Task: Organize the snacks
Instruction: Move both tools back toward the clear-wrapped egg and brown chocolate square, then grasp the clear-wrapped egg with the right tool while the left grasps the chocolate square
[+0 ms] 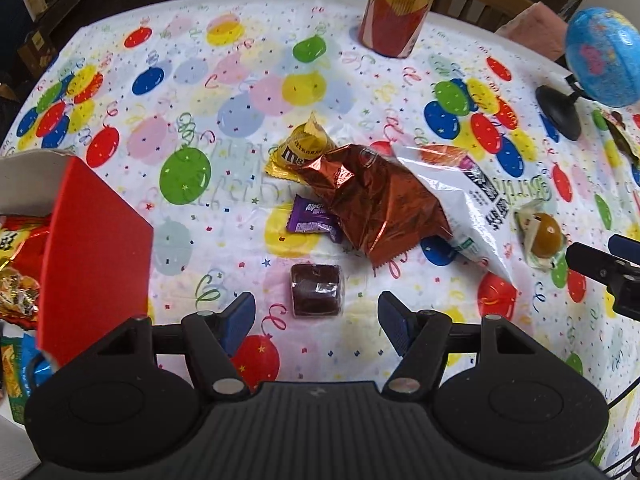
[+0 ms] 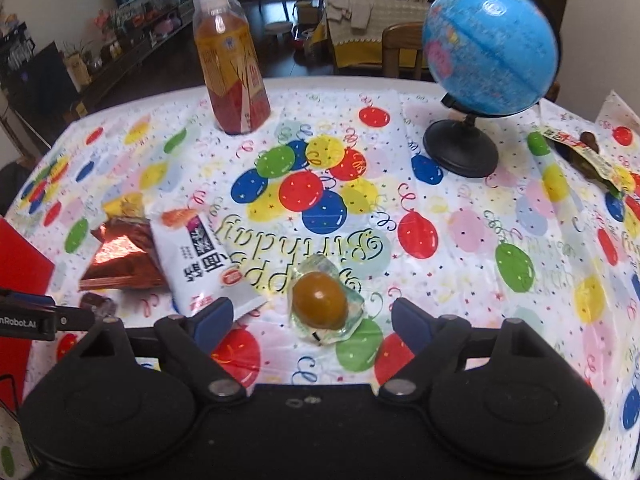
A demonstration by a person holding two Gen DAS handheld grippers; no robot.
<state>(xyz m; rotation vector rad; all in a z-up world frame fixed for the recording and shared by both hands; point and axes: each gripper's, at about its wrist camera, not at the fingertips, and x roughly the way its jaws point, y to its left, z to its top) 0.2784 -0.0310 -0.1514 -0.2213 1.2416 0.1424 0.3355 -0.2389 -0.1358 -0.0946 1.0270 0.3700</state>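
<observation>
1. Snacks lie scattered on a table under a balloon-print birthday tablecloth (image 1: 240, 92): a yellow M&M's packet (image 1: 298, 152) at the far side of the pile, a crumpled copper foil bag (image 1: 368, 200) overlapping it, and a white printed pouch (image 1: 476, 200) touching the foil bag's right edge.
2. A purple Alpenliebe candy (image 1: 314, 220) sits just beside the foil bag's near-left edge.
3. A dark brown wrapped block (image 1: 317, 290) lies near, apart from the pile, between the fingers of the left gripper (image 1: 316, 322), whose jaws stand apart without touching it.
4. A brown egg-shaped snack in clear wrap (image 2: 320, 300) lies to the right of the white pouch, between the fingers of the right gripper (image 2: 312, 322); the jaws are wide and not pressing on it.
5. A red box (image 1: 96, 256) stands open at the left, with colourful packets inside.
6. Far off stand a tea bottle (image 2: 234, 76) and a blue globe (image 2: 490, 48) on a black base.
</observation>
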